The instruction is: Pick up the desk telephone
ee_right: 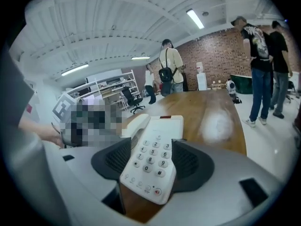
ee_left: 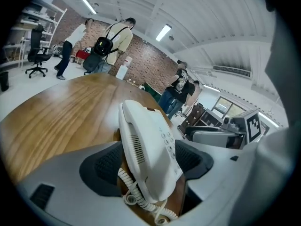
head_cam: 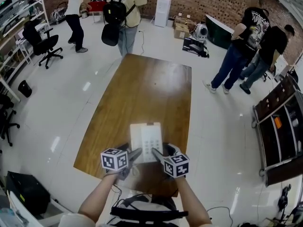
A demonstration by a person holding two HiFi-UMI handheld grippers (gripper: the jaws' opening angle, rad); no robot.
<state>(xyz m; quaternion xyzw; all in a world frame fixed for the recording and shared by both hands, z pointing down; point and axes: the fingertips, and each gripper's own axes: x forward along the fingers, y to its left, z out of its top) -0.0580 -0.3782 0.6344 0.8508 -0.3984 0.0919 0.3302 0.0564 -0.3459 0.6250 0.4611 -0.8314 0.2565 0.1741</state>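
Grey left hand-held gripper (head_cam: 135,155) and right hand-held gripper (head_cam: 157,153), dark ribbed pads (ee_left: 106,166), black-and-white marker cubes (head_cam: 114,160)

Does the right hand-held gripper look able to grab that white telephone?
Probably yes: the telephone lies on the table, already between the open jaws of the right hand-held gripper, with nothing in the way.

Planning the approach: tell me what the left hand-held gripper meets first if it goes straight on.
The telephone, probably: it already lies between the open jaws of the left hand-held gripper, on the table.
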